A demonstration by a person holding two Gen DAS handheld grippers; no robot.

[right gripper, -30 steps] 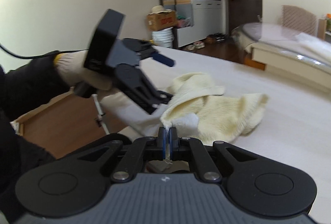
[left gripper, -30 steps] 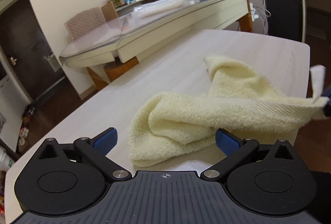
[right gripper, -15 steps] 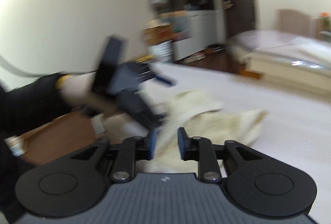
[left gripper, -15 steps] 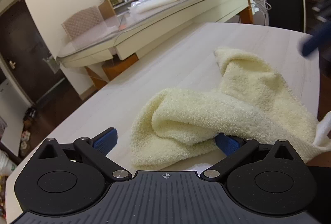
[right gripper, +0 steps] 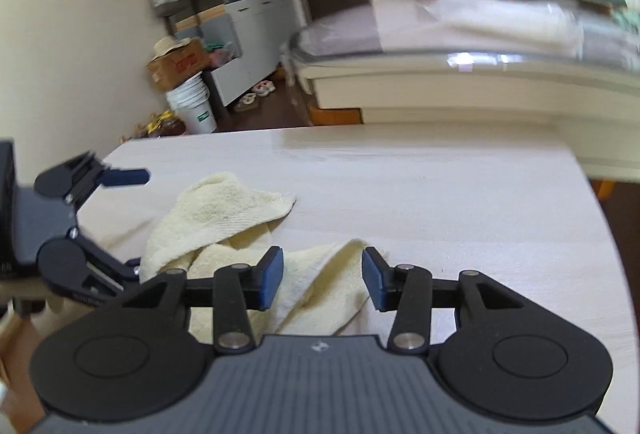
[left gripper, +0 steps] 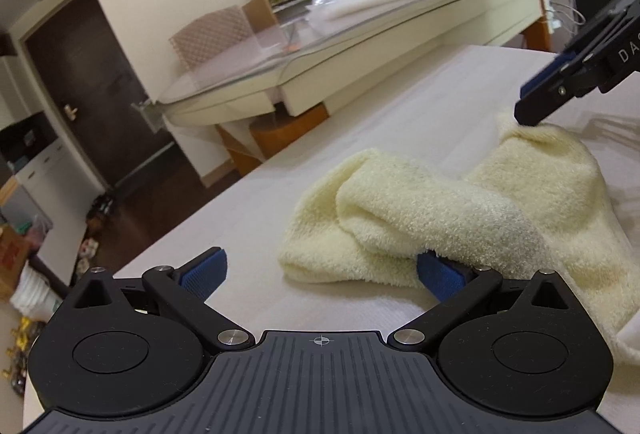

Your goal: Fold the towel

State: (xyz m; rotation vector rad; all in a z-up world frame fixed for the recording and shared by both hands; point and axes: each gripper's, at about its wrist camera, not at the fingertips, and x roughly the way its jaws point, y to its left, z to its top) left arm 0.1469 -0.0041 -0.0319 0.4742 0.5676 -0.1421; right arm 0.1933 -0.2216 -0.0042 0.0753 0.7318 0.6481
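Pale table (right gripper: 440,201) bears crumpled towel (left gripper: 460,209); left tongs (left gripper: 320,274) gape, right tongs (right gripper: 322,276) opening, empty.

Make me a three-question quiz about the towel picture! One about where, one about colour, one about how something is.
1. Where is the towel?
A. on the table
B. on the floor
C. in a bucket

2. What colour is the towel?
A. red
B. pale yellow
C. green

3. How is the right gripper?
A. shut on the towel
B. holding a cup
C. fingers apart

Answers: 1 A, it lies crumpled on the tabletop; 2 B, the cloth is pale yellow; 3 C, its fingers are opening, a towel corner under the gap, unpinched.
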